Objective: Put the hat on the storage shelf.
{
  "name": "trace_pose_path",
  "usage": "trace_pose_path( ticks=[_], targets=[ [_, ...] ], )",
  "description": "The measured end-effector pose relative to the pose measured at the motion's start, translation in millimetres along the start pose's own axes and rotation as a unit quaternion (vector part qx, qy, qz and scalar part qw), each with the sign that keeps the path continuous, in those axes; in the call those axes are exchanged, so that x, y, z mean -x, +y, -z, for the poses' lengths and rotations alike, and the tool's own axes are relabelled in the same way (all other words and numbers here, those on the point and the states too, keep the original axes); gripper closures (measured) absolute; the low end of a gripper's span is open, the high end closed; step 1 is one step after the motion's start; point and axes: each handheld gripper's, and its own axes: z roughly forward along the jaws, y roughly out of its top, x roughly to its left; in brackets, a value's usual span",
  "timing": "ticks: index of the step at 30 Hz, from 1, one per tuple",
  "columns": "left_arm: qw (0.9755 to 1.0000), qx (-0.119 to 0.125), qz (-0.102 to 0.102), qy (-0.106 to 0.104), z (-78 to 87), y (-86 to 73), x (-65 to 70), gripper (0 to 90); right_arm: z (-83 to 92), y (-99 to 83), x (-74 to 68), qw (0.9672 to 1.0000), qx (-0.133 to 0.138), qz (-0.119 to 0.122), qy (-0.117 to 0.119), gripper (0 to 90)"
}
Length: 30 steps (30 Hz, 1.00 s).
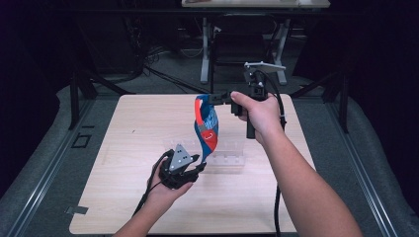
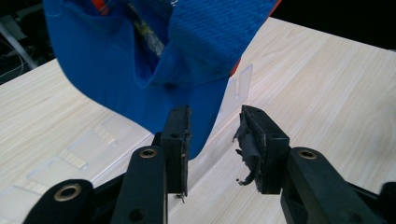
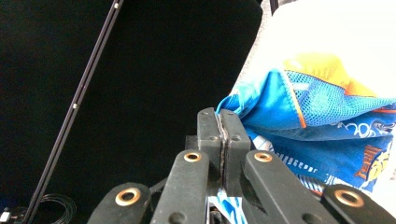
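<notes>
The right gripper (image 1: 213,98) is holding the blue-and-orange cap (image 1: 206,129) above the table (image 1: 123,148), approx. over the clear acrylic rack (image 1: 230,157). All positions below are given rel. to the cap.

1. Right gripper: in the right gripper view its jaws are standing pressed together, w/ a thin edge of the cap fabric (image 3: 322,130) pinched between them. It is gripping the cap's top edge, so the cap is hanging free and its lower end is dangling within reach of the other tool.

2. Left gripper (image 1: 200,165): it is sitting below the cap, at the lower tip. In the left gripper view its jaws are standing apart, approx. half open. One pad is lying against, or just in front of, the cap's blue lower edge (image 2: 140,84); the other is clear of it. No clamping is taking place here; whether the near pad is touching the fabric cannot be told.

3. Rack: it is lying on the table directly under the cap, behind the left gripper.

Judgement: the high hold is prob. serving to present the hanging edge for a second grip, so both tools can be spreading or steering the cap toward the rack.
</notes>
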Motion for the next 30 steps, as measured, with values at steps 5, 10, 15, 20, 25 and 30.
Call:
trace_pose_path(
  ticks=[5, 10, 15, 20, 25, 30],
  targets=[
    [1.0, 0.001, 0.005, 0.003, -7.8, 2.4, 1.6, 68.5, -1.1, -0.3, -0.3, 1.0, -0.001, 0.001, 0.0, 89.4],
    [0.9999, 0.001, 0.007, 0.01, -12.3, 2.4, 0.4, 73.9, -0.7, -0.6, -0.3, 1.0, -0.001, 0.001, -0.002, 89.4],
    [0.9998, 0.001, -0.012, 0.015, -11.9, 1.1, 0.1, 84.7, -1.0, -1.2, -1.2, 1.0, -0.001, 0.002, -0.001, 89.4],
    [0.9994, 0.0, -0.022, 0.027, -5.8, -0.4, -3.8, 87.6, -2.0, -1.3, -1.7, 1.0, 0.0, 0.003, -0.001, 89.4],
    [0.9996, 0.009, -0.006, 0.024, -0.1, -5.2, -14.0, 88.3, -3.1, -1.2, -1.4, 1.0, -0.001, 0.003, -0.001, 89.4],
    [0.9999, 0.006, 0.001, 0.015, -0.8, -8.4, -18.7, 88.4, -6.7, -1.5, -1.4, 1.0, -0.007, 0.002, -0.002, 89.3]
  ],
)
